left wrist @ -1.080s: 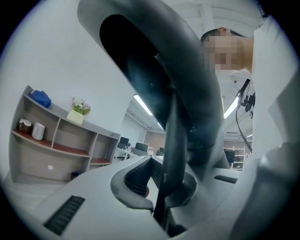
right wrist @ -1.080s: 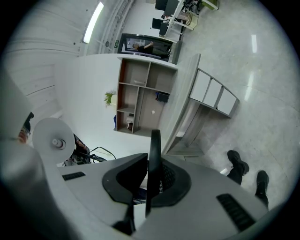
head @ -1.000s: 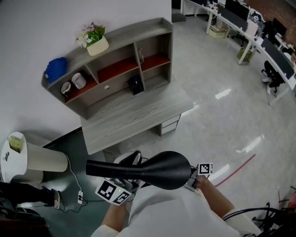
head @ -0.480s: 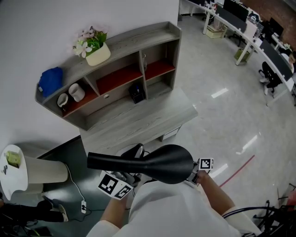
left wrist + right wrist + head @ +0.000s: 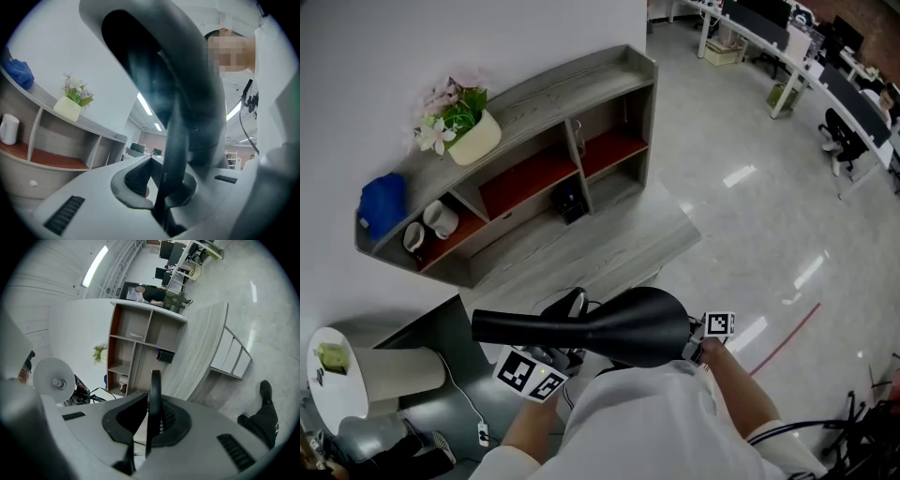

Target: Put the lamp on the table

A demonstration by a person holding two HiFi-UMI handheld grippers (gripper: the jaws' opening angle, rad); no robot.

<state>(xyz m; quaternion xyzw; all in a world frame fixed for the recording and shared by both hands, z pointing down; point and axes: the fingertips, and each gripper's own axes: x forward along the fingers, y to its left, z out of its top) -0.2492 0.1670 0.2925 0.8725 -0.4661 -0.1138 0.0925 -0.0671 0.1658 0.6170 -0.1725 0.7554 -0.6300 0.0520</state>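
Bright, even light; fisheye-warped edges.

Person in a white top and dark trousers, with a pale grey gripper in each hand

In the head view the white top (image 5: 647, 427) fills the frame around 6 o'clock, its sleeves (image 5: 776, 452) stopping short of the wrists. Each gripper carries a cube of black-and-white square markers: the left cube (image 5: 530, 379) at 7 o'clock, the right cube (image 5: 719, 323) at 4 o'clock. The left gripper (image 5: 164, 180) and right gripper (image 5: 151, 420) share a smooth, rounded pale grey shell (image 5: 206, 437), a black collar (image 5: 180, 430) around the jaw opening, textured black pads (image 5: 165, 419) and a dark slotted grille (image 5: 236, 451) on either side. A dark trouser leg (image 5: 266, 425) and black shoe (image 5: 265, 391) show between 3 and 4 o'clock in the right gripper view.
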